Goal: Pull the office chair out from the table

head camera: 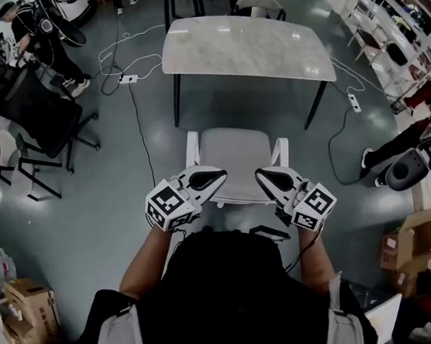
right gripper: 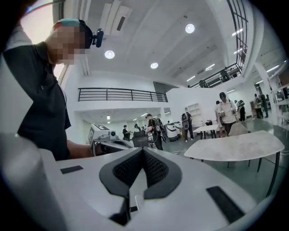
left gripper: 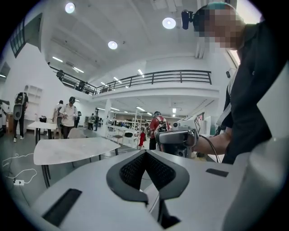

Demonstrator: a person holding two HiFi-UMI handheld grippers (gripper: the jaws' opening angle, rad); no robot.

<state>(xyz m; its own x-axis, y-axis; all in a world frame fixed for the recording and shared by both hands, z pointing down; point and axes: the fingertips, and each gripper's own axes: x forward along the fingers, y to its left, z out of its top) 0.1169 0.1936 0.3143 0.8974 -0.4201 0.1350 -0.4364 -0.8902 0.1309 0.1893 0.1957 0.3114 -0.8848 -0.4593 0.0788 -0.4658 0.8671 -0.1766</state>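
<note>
"Grey floor (head camera: 115, 212) all round, with cables (head camera: 140, 133) trailing across it. Where has the chair got to?"

"The pale chair (head camera: 233, 155) stands on the floor off the near edge of the marble table (head camera: 243, 50). It's clear of the table, with a strip of bare floor between them."

"And the person's tools?"

"Both are held up in front of the chest, above the chair's near side. The left tool (head camera: 222, 175) has its jaws pressed together with nothing between them, and the right tool (head camera: 260, 174) is the same. Their tips face each other, a little apart."

"Anything else about?"

"A black chair (head camera: 39, 107) off the table's left end, and cardboard boxes (head camera: 403, 245) on the floor at the right."
</note>
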